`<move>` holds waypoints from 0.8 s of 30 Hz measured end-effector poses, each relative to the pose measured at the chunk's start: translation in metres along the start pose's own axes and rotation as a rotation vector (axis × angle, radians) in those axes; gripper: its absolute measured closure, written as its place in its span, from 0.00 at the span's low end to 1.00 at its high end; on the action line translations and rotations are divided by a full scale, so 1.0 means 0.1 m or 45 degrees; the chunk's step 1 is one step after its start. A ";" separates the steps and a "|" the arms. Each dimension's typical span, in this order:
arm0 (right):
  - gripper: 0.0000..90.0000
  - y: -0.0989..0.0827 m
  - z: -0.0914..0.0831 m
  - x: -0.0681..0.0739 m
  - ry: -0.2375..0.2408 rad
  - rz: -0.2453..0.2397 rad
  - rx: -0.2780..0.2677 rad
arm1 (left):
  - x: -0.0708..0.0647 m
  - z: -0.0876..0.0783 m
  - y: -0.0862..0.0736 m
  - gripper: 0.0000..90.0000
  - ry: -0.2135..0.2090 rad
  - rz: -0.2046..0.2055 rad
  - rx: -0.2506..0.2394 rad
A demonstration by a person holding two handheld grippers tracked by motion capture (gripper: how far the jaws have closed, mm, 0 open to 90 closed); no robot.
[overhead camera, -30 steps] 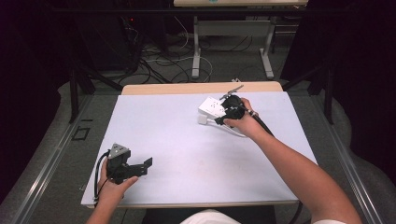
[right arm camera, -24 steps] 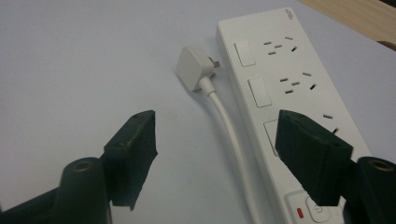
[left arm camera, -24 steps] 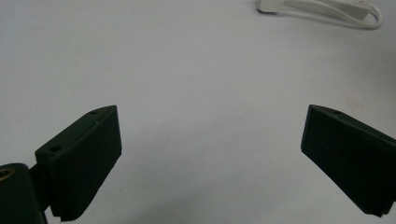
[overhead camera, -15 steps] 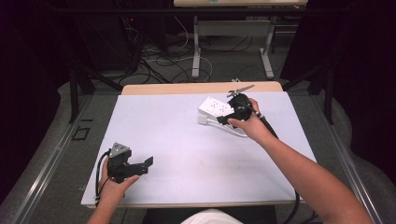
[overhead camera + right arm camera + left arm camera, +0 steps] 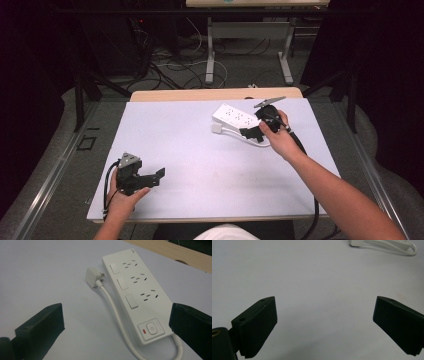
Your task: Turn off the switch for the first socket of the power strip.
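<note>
A: What is happening with the right hand-held gripper [image 5: 250,134] at this moment?

B: Its jaws have just been opening and are now standing wide, with nothing pressed between them. In the right gripper view the power strip [image 5: 136,293] is lying flat on the bench [image 5: 200,150] beyond and between the 2 black jaws, untouched. Against the earlier high views, the gripper is sitting slightly nearer the person, off the strip's near edge.

A: So what is that telling us?

B: I am reading it as a release: the strip is looking set down at the far right of the bench, and the hand is looking free to back off.

A: And the left hand-held gripper [image 5: 150,177]?

B: It is resting at the near left, jaws spread and empty, same place as before.

A: Counting things?

B: I am counting 1 power strip with 3 socket groups, 3 white rocker switches, and 1 power button [image 5: 151,328] beside a red light. 1 white cord [image 5: 117,315] is looping from it, ending in 1 plug [image 5: 92,277] lying just left of the strip. 2 grippers, 1 bench.
</note>
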State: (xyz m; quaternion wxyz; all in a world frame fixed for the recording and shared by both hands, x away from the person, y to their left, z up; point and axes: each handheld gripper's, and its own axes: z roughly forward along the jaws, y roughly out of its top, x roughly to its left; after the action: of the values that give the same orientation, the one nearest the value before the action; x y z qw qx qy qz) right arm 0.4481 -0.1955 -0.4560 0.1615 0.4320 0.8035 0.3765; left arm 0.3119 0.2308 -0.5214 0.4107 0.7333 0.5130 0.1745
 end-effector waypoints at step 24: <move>0.00 -0.38 -0.51 -0.05 0.005 0.016 -0.110 | 0.00 -0.03 0.00 0.06 -0.001 0.000 0.001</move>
State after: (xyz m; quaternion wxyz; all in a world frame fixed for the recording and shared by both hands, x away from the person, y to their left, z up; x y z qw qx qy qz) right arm 0.3990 -0.2367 -0.4506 0.1761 0.4288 0.7841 0.4127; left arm 0.3099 0.2317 -0.5199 0.4106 0.7335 0.5130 0.1737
